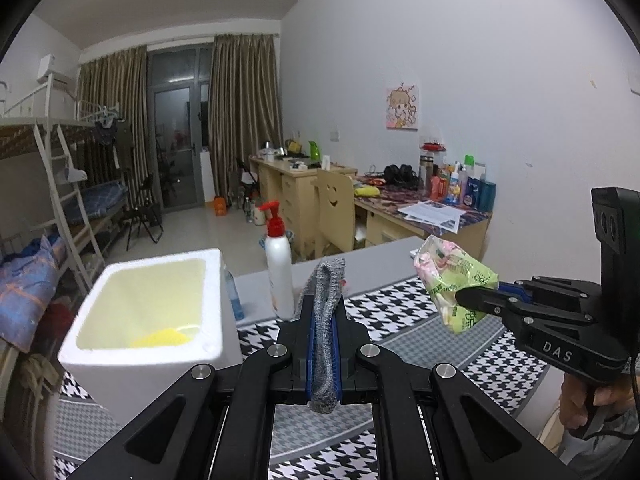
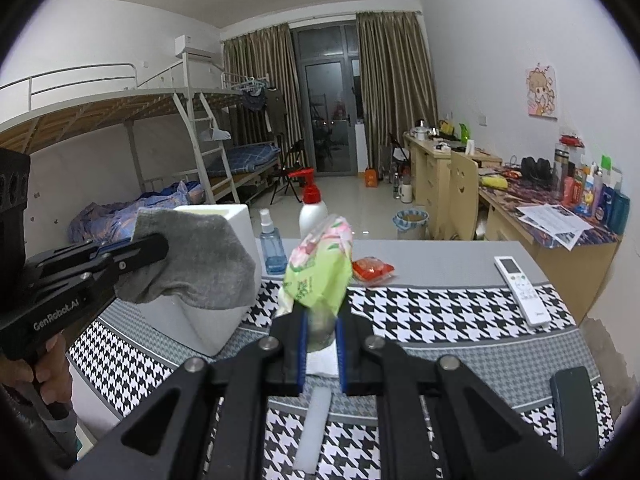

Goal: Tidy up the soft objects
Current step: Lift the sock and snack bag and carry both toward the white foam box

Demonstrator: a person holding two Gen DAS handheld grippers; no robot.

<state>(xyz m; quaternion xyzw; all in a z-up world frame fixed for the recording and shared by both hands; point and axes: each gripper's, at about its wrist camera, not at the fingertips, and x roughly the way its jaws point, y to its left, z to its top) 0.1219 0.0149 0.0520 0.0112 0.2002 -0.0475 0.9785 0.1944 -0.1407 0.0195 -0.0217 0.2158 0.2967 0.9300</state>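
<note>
The left gripper (image 1: pixel 323 312) is clamped on a grey sock (image 1: pixel 327 320), which stands up between its blue-lined fingers (image 1: pixel 309 344) and droops over at the top. In the right wrist view the same sock (image 2: pixel 200 260) hangs from that gripper (image 2: pixel 160 246) in front of the white foam box (image 2: pixel 224 216), raised off the table. The foam box (image 1: pixel 160 300) stands on the left part of the table, open at the top, with something yellow (image 1: pixel 162 338) lying in its bottom.

The right gripper (image 2: pixel 320 328) grips a green and pink soft packet (image 2: pixel 320 268) by its lower end, so the packet rises above the fingers, held over the middle of the table. From the left wrist view the packet (image 1: pixel 452 276) sits at the tip of the right gripper (image 1: pixel 466 296), in the air to the right of the sock and apart from it.

The table wears a black and white houndstooth cloth (image 2: pixel 420 312). Along its far edge stand a white pump bottle with a red top (image 2: pixel 312 204) and a blue spray bottle (image 2: pixel 272 248), just beside the box. A red packet (image 2: pixel 372 270) lies near the far edge, past the held packet. A white remote control (image 2: pixel 520 290) lies toward the right edge, and a dark flat device (image 2: pixel 574 408) lies near the right corner closest to the camera. A white strip (image 2: pixel 314 428) and a white sheet (image 2: pixel 322 362) lie on the cloth under the right gripper
</note>
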